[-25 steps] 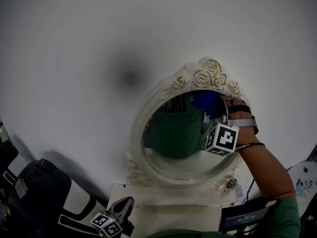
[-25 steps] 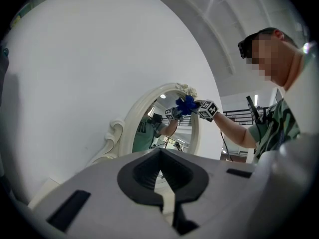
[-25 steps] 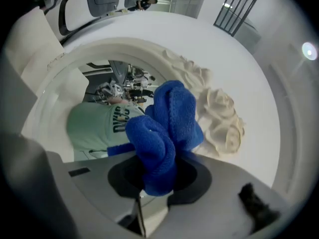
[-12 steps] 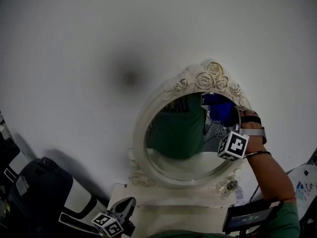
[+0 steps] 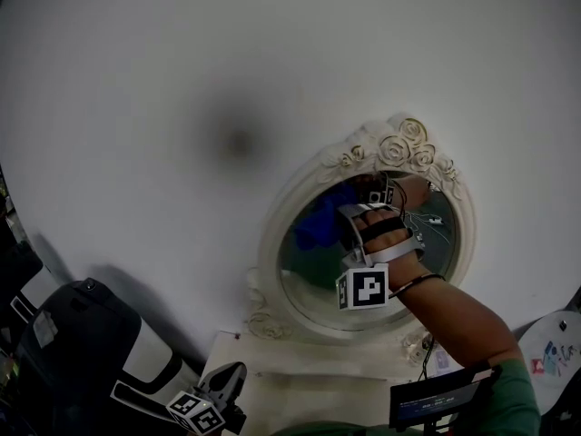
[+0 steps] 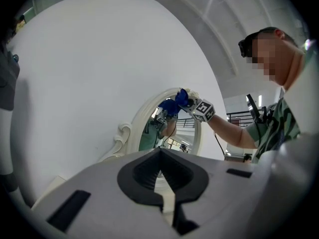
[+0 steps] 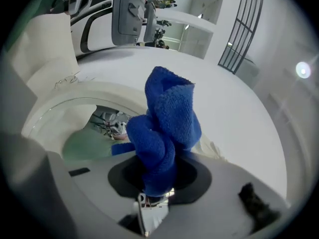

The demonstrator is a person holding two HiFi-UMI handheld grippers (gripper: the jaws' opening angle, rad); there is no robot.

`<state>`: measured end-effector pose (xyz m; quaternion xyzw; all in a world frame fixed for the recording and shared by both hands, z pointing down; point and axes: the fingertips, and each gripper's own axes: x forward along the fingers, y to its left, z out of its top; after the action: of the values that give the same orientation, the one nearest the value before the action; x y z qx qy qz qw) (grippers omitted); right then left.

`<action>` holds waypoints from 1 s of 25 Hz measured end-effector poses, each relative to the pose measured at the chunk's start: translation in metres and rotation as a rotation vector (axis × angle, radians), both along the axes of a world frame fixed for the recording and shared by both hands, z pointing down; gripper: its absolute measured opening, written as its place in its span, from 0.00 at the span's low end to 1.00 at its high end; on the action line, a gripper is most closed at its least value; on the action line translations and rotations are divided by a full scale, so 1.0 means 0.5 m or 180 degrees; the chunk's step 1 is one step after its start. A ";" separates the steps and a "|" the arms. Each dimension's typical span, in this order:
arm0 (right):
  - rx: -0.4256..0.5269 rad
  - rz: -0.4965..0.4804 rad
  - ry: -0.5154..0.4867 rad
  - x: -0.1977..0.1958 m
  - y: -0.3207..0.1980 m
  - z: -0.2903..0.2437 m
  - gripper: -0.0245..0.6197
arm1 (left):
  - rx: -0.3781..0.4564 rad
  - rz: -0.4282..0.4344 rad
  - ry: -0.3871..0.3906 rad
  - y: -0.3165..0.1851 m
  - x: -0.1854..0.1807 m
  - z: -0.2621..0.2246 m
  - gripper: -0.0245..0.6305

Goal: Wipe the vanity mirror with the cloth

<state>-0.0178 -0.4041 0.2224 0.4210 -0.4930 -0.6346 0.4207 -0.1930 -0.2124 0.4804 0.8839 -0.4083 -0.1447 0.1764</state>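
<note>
- The white wall [image 5: 182, 62] fills most of the head view, and it carries a faint dark spot above and left of the mirror.
- The vanity mirror [image 5: 313, 275] is oval, in a white frame with carved roses on the top. It stands upright at the back of the counter [image 5: 309, 384], against the wall.
- A black and white object [image 5: 82, 352] stands at the lower left, beside the counter. We cannot tell what it is.
- The person's right arm [image 5: 454, 321] reaches up from the lower right, across the lower part of the glass.
- The right hand-held gripper [image 5: 352, 214] is in front of the upper half of the glass. Its 2 jaws are clamped on the cloth, as its own view shows.
- The left hand-held gripper [image 6: 162, 183] is low at the front edge of the counter, well apart from the mirror. Its jaws are together, with nothing between them.
- The cloth [image 7: 167, 128] is blue, thick and bunched, and it stands out of the right jaws. In the left gripper view it meets its own reflection, so it touches the glass near the top.
- The marker cube [image 5: 366, 289] of the right hand-held gripper sits just below the hand, in front of the glass.
</note>
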 end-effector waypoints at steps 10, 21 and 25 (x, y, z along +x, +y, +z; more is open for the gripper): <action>-0.0002 0.0081 0.0238 -0.054 -0.067 0.023 0.18 | -0.0036 -0.0181 0.0056 0.015 -0.053 0.015 0.05; -0.0020 0.0356 0.0002 0.112 -0.049 0.006 0.18 | -0.0042 0.0034 0.0016 -0.007 0.003 0.003 0.05; -0.0002 0.0657 -0.0104 0.257 -0.029 -0.002 0.18 | -0.0023 0.0112 0.0000 -0.015 0.025 -0.004 0.05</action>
<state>0.1109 -0.4188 0.2215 0.4796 -0.4540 -0.5809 0.4758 -0.1805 -0.2200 0.4782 0.8903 -0.3932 -0.1401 0.1820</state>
